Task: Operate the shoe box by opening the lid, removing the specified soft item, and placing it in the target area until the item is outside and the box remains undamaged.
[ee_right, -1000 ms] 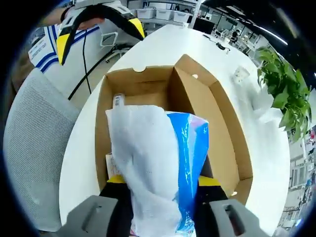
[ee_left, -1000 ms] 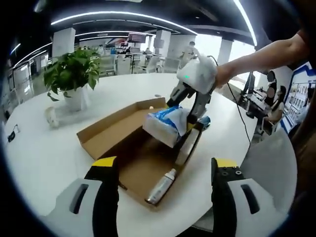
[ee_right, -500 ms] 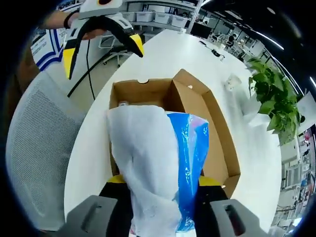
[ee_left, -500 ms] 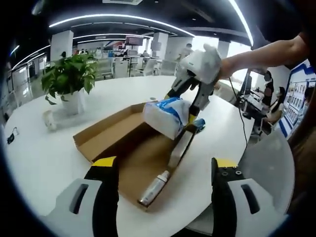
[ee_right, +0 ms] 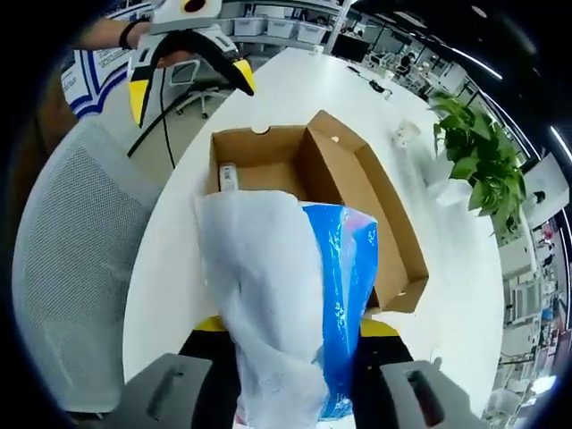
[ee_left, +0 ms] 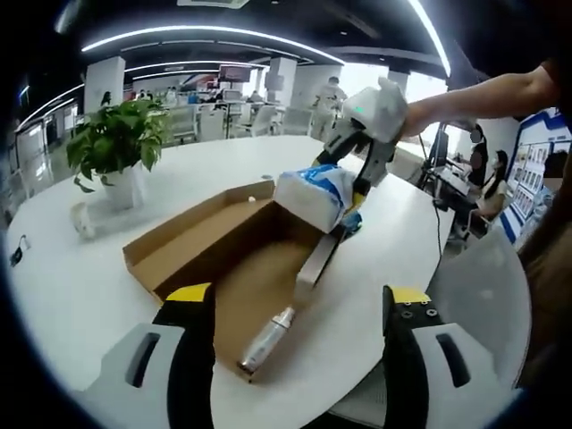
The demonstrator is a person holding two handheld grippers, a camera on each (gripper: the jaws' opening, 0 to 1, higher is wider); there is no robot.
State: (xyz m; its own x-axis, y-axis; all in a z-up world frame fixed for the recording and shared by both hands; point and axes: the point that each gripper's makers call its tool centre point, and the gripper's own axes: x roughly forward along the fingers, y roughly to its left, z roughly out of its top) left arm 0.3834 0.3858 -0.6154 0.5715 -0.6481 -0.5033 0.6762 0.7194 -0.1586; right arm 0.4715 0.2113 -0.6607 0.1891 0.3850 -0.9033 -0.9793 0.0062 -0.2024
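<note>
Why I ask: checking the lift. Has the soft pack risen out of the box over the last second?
Yes. In the left gripper view the soft pack, clamped by the right gripper, has risen from inside the shoe box to above its rim.

This is an open-plan office. A large round white desk (ee_left: 107, 295) carries a potted plant (ee_left: 114, 143) at the left of the left gripper view. Behind it stand white pillars (ee_left: 104, 82), rows of workstations and long curved ceiling light strips (ee_left: 206, 32). A grey mesh office chair (ee_right: 67, 268) sits at the left of the right gripper view, and storage bins (ee_right: 268, 9) line shelves at its top.
</note>
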